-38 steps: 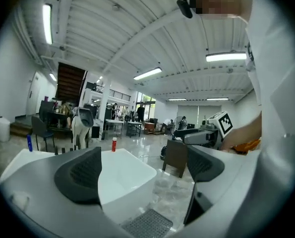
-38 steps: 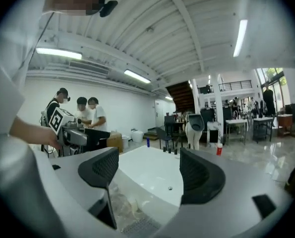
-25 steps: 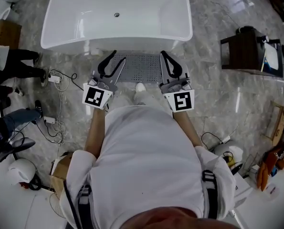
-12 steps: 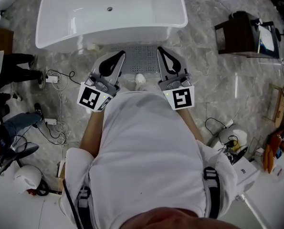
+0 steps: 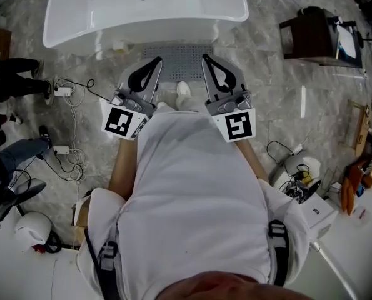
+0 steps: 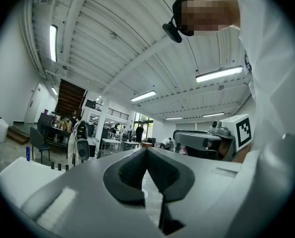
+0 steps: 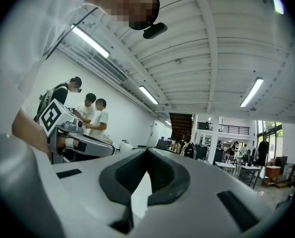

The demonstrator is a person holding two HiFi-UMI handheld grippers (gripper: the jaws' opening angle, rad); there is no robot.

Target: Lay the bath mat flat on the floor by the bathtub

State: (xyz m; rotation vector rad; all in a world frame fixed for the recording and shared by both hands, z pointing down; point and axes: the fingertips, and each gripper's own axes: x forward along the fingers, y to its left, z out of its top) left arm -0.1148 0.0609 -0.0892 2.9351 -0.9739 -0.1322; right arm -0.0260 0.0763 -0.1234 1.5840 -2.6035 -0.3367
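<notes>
The grey perforated bath mat [image 5: 180, 52] lies flat on the marble floor against the front of the white bathtub [image 5: 142, 8]. The grippers and the person's body cover its near part. My left gripper [image 5: 159, 60] and right gripper [image 5: 204, 57] hover side by side above the mat, both shut and empty. In the left gripper view the left gripper [image 6: 146, 150] points up into the hall with its jaws together. The right gripper [image 7: 147, 150] shows the same in its own view. A white shoe [image 5: 183, 90] shows between the two grippers.
A dark cabinet [image 5: 314, 33] stands to the right of the tub. Cables and power strips [image 5: 65, 92] lie on the floor at the left, beside another person's legs [image 5: 14, 80]. A white helmet [image 5: 30, 227] and boxes sit at the lower left. Cables and gear [image 5: 295, 180] sit at the right.
The left gripper's jaws have closed. Both grippers have risen a little off the mat and the view has drawn back slightly. The mat stays flat on the floor.
</notes>
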